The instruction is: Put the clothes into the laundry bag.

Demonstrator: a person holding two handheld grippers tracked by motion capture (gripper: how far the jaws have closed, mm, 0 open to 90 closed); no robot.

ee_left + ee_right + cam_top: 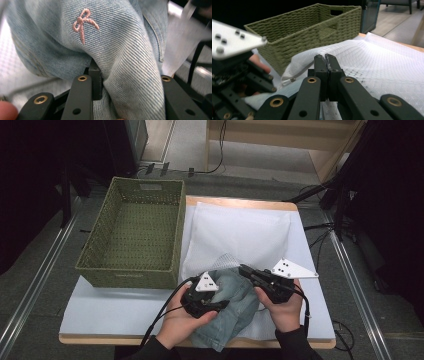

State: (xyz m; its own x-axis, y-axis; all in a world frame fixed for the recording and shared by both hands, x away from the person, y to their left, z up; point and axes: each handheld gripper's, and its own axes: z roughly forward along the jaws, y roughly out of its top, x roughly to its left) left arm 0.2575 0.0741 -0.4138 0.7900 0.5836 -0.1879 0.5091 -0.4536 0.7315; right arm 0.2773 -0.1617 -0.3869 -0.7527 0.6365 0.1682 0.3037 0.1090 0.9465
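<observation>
- White-covered table (125,312) near the front edge: the denim garment (231,307) is bunched between both hands, half out of the mesh laundry bag (240,237).
- Left gripper (202,301) is clamped on denim; right gripper (248,271) is pinched together on the bag's edge, just beyond the garment.

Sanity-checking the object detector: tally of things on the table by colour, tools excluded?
Green: 1, the woven basket
White: 1, the mesh laundry bag
Blue: 1, the denim garment, with a pink embroidered bow, pinched by the left tool
Total: 3
</observation>
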